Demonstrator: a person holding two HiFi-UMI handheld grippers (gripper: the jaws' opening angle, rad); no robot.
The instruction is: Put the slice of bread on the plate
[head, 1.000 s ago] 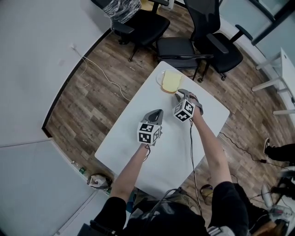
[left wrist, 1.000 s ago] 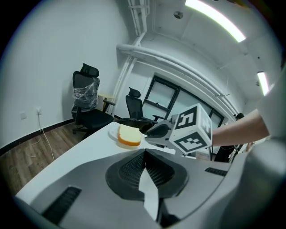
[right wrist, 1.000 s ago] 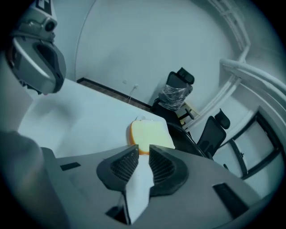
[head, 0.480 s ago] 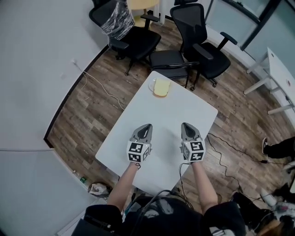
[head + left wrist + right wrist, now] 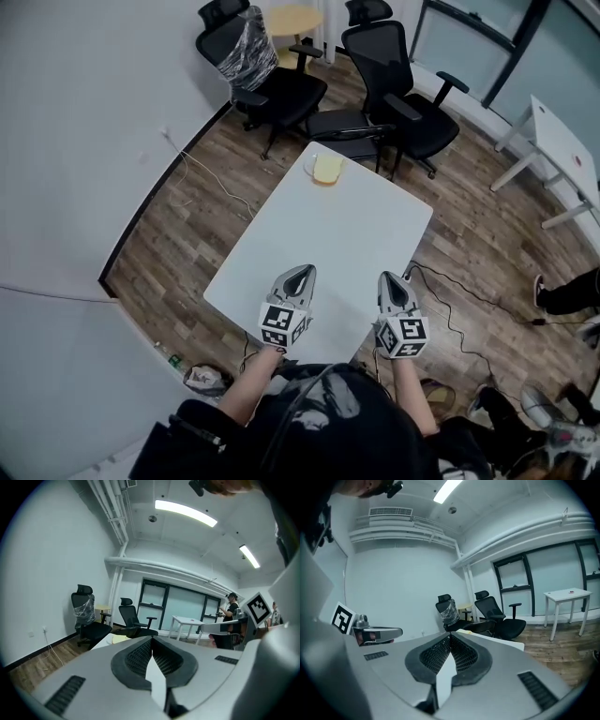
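A yellow slice of bread lies on a white plate at the far corner of the white table. Both grippers hover over the table's near edge, far from the plate. My left gripper is shut with nothing between its fingers, its jaws meeting in the left gripper view. My right gripper is shut and empty too, its pads touching in the right gripper view. From there the bread shows small, far behind the jaws, with the left gripper to the side.
Black office chairs stand past the table's far end, one wrapped in plastic. A small round table is behind them. A white desk stands at the right. Cables run over the wooden floor. A person stands across the room.
Both grippers have pulled back from the plate to the table's near edge and risen. The right gripper, open beside the bread earlier, is now shut. The bread stays on the plate.
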